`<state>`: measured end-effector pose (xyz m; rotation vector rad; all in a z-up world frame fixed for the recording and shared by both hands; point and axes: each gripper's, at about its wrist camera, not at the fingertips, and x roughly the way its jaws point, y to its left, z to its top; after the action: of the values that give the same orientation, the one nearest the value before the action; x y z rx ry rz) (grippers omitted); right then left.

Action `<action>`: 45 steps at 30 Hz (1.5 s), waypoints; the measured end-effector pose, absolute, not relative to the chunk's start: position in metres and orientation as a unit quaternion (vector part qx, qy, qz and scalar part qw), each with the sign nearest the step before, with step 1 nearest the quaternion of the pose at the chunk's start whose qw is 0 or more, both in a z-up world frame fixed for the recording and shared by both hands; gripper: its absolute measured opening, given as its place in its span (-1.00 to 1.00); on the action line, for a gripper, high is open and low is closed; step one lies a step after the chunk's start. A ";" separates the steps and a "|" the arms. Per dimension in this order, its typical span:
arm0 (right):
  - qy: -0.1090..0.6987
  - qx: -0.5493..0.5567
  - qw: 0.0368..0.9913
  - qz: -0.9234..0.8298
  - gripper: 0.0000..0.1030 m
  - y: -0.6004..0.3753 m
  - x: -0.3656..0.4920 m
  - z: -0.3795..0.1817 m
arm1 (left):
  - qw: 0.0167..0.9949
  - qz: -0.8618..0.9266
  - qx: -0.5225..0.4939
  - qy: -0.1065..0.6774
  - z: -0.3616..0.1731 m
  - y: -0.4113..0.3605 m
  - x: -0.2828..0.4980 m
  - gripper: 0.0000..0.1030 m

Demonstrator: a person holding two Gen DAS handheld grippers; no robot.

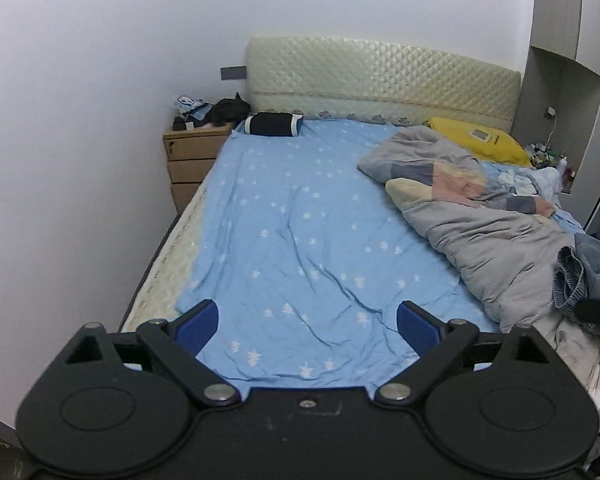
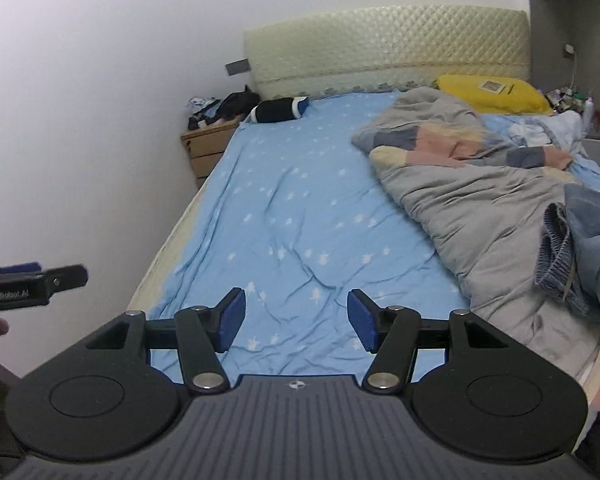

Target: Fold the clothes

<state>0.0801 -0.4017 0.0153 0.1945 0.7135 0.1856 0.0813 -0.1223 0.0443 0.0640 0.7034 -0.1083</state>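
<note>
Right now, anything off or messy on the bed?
Yes. A grey quilt lies bunched along the bed's right side, and denim clothes sit in an unfolded heap on it near the right edge. The blue sheet is wrinkled. Both grippers are open and empty.

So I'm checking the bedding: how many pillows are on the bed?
2: a yellow pillow at the headboard's right end, and a black roll pillow at its left end. More may lie hidden under the grey quilt.
</note>
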 end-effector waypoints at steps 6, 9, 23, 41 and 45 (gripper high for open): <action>0.347 0.083 0.931 0.081 0.31 -0.380 0.069 0.009 | 0.941 -0.035 0.028 0.336 0.044 -0.095 0.069 0.91; 0.348 0.097 0.929 0.076 0.30 -0.368 0.066 0.002 | 0.939 -0.041 0.035 0.339 0.037 -0.081 0.070 0.91; 0.293 0.149 0.937 0.123 0.59 -0.261 0.019 0.078 | 0.944 -0.021 0.023 0.328 0.018 -0.055 0.129 0.95; 0.290 0.060 0.933 0.204 0.92 -0.154 -0.024 0.126 | 0.948 0.037 0.017 0.315 0.007 -0.068 0.130 0.95; 0.287 0.045 0.934 0.206 0.92 -0.148 -0.033 0.127 | 0.947 0.040 0.015 0.318 0.007 -0.065 0.123 0.95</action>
<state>-0.0332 -0.1478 0.1265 0.0913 0.5868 0.4221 0.1235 -0.0653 0.0074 0.0302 0.6469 0.0810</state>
